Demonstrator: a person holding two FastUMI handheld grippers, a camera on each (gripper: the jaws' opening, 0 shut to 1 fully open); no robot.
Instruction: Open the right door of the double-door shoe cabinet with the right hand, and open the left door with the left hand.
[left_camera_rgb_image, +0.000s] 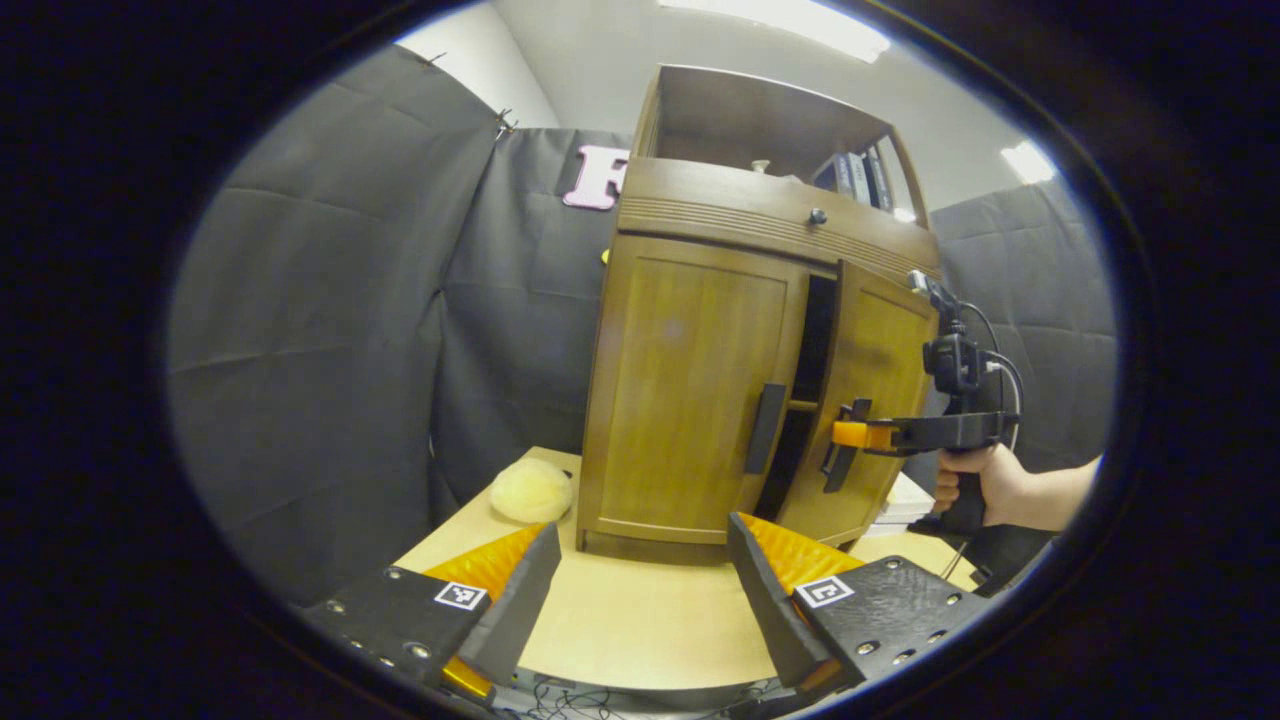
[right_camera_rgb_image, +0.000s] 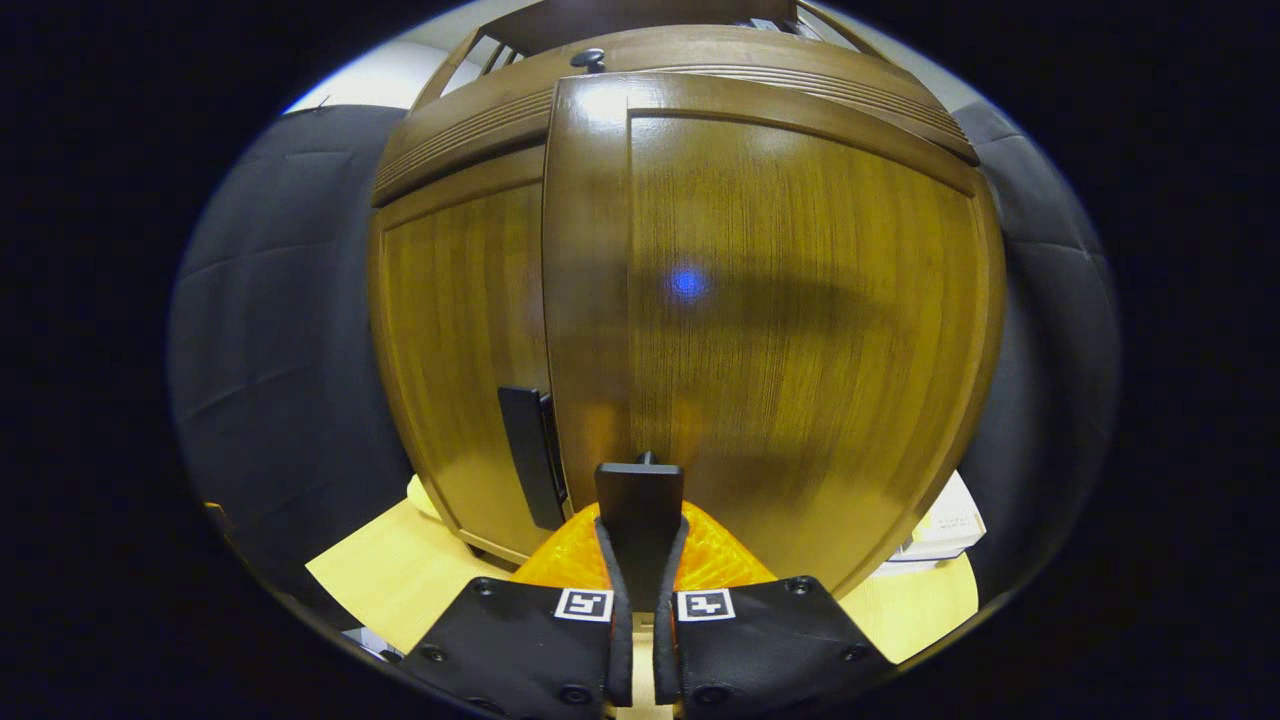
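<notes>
Right claw (right_camera_rgb_image: 640, 560) clamps right door handle (right_camera_rgb_image: 640, 500) (door ajar); left claw (left_camera_rgb_image: 640, 590) wide over wooden tabletop (left_camera_rgb_image: 640, 620).

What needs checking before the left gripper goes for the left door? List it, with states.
1. Right gripper shut on the right door handle: ok.
2. Right door swung partly open: ok.
3. Left door shut, not yet opened: ok as start.
4. Left door handle unobstructed: ok.
5. Left gripper open, holding nothing, short of the cabinet: ok.
6. Plush ball on the table clear of the left door's swing: cannot tell.
</notes>
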